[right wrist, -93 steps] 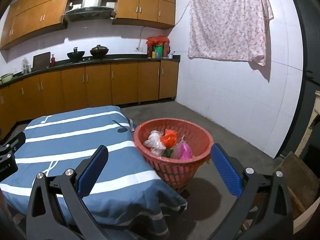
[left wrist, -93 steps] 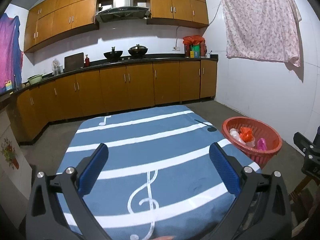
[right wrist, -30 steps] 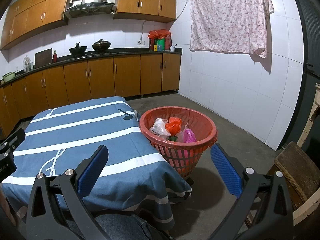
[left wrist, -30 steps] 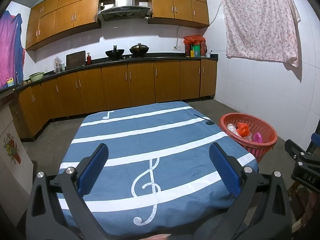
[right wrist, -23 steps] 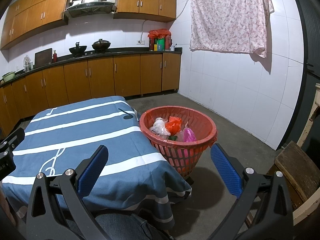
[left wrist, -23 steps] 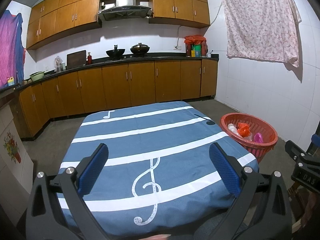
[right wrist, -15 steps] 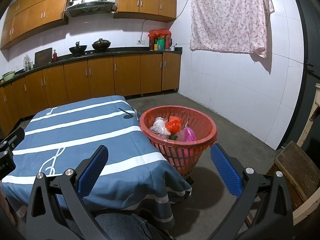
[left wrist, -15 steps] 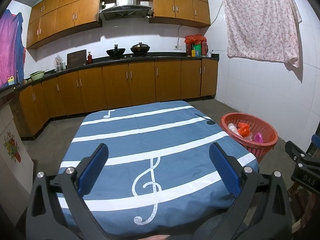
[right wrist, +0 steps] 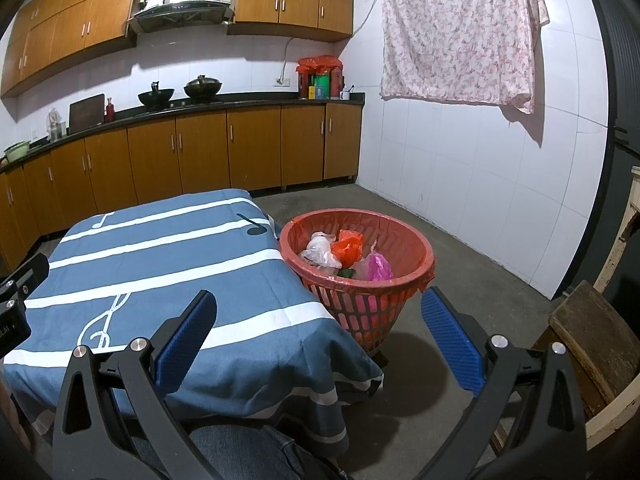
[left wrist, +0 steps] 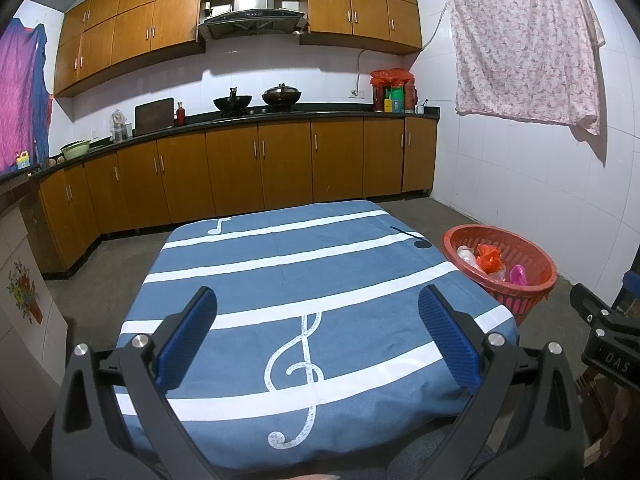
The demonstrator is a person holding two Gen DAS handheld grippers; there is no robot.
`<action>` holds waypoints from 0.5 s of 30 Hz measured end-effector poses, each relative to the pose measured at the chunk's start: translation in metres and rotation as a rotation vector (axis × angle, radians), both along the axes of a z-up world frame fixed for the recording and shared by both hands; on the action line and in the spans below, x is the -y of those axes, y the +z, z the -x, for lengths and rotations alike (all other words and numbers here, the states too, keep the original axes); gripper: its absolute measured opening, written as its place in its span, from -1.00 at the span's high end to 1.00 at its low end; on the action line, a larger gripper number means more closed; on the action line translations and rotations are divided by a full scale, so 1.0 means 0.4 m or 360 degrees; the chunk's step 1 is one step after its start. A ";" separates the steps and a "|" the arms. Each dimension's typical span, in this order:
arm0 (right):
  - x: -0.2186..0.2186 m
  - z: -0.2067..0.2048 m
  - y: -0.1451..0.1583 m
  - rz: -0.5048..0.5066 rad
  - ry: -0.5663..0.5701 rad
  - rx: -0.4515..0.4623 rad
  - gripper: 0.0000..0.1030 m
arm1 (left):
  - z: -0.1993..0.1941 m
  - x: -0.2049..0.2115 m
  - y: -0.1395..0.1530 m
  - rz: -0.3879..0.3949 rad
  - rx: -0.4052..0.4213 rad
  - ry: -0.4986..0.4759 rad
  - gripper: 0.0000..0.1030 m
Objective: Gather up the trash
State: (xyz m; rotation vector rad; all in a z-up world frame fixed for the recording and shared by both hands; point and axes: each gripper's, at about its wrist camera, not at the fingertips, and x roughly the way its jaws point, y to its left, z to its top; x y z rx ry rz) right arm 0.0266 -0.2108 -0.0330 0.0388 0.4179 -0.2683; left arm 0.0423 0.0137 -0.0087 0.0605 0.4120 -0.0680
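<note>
Wooden kitchen cabinets (left wrist: 256, 168) and white tiled walls frame the bench (left wrist: 304, 264) under its blue music-note cloth, where we hold both tools high and back. Since three seconds ago we have drawn away from the cloth, and in the last second nothing has shifted; we judge the collecting finished, as no loose trash shows on the cloth. The trash (right wrist: 344, 254), crumpled white, orange and pink bags, sits inside the red basket (right wrist: 420, 252), which stands on the floor just beside the bench's right edge. Our left tool (left wrist: 318, 334) has its blue pads spread wide and empty; our right tool (right wrist: 320, 336) likewise gapes, gripping nothing. Bare concrete floor (right wrist: 472, 260) lies open beyond the basket; a wooden stool (right wrist: 588, 336) crowds our right side.
</note>
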 end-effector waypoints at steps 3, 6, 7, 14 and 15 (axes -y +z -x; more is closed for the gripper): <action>0.002 -0.001 0.001 0.0000 0.0001 0.0000 -0.97 | 0.001 0.005 -0.004 0.0001 -0.0003 0.0002 -0.92; 0.002 -0.002 0.001 0.0000 0.0001 0.0000 -0.97 | -0.002 0.007 -0.007 0.0001 -0.0006 0.0004 -0.92; 0.001 0.001 0.001 -0.0001 0.0000 -0.0001 -0.97 | -0.001 0.009 -0.009 0.0001 -0.0007 0.0004 -0.92; 0.004 -0.001 0.002 0.0000 0.0001 -0.0002 -0.97 | -0.002 0.011 -0.010 0.0002 -0.0010 0.0006 -0.92; 0.004 0.000 0.002 0.0000 0.0001 -0.0002 -0.97 | -0.001 0.012 -0.011 0.0002 -0.0010 0.0007 -0.92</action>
